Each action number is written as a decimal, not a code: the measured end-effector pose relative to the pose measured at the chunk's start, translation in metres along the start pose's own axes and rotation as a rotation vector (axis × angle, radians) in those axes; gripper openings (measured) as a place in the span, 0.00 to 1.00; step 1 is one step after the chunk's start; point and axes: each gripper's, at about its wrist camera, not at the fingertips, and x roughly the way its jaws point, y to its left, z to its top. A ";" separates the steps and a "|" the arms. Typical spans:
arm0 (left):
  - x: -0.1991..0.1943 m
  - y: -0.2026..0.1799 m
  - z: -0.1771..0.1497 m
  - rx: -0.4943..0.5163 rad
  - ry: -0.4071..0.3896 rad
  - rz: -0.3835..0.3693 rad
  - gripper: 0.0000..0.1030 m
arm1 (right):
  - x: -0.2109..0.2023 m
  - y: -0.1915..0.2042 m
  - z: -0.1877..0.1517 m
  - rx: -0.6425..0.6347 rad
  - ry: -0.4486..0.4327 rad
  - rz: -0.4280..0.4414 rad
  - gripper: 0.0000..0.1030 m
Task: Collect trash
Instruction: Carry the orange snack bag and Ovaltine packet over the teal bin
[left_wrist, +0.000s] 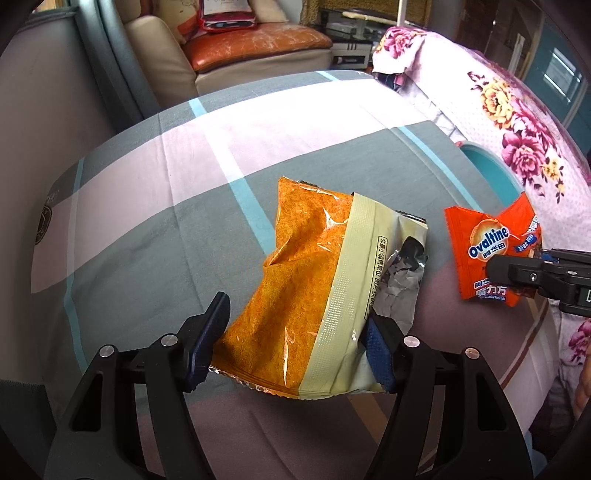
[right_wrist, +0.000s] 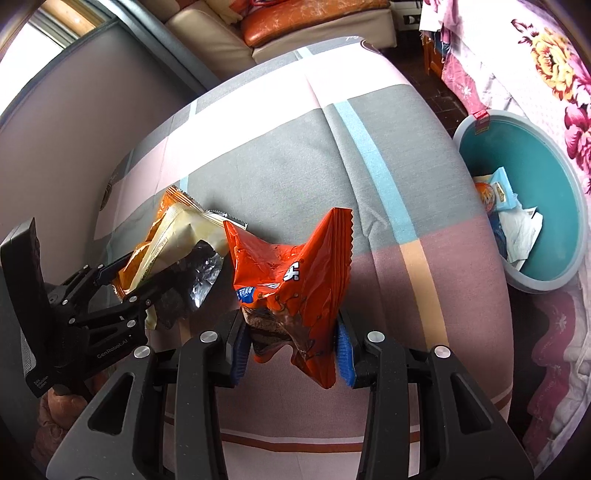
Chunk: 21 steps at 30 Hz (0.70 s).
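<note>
On the left, the left gripper (left_wrist: 295, 343) is holding an orange snack bag (left_wrist: 314, 280) with a pale seam strip, its jaws standing fairly wide because the crumpled packet fills the gap between both pads; in the right wrist view the same bag (right_wrist: 173, 236) is hanging clear of the cloth, so it is being carried rather than resting. Beneath it, the counter (left_wrist: 155, 206), draped in a grey, pink and blue checked cloth, is lying otherwise bare of wrappers, which suggests the pickup part is nearly finished. Moving rightward, the right gripper (right_wrist: 291, 350) is pinching the lower end of an orange Ovaltine wrapper (right_wrist: 291, 273), jaws narrow and pressing the thin foil from both sides, with the serrated top edge flaring upward because only the bottom is being clamped. Farthest right, on the floor beside the counter's edge and next to a floral bedspread (right_wrist: 546, 59), a teal basin (right_wrist: 576, 206) is serving as the bin, already holding a light blue packet and white paper. Both grippers are probably heading there to drop their loads.
</note>
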 end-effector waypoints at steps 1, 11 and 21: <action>-0.001 -0.004 0.001 0.005 -0.001 0.000 0.67 | -0.002 -0.003 0.000 0.006 -0.006 0.003 0.36; -0.002 -0.047 0.009 0.044 0.014 0.000 0.67 | -0.028 -0.039 -0.005 0.068 -0.069 0.047 0.36; 0.004 -0.092 0.023 0.092 0.039 0.014 0.67 | -0.044 -0.090 -0.009 0.168 -0.125 0.093 0.36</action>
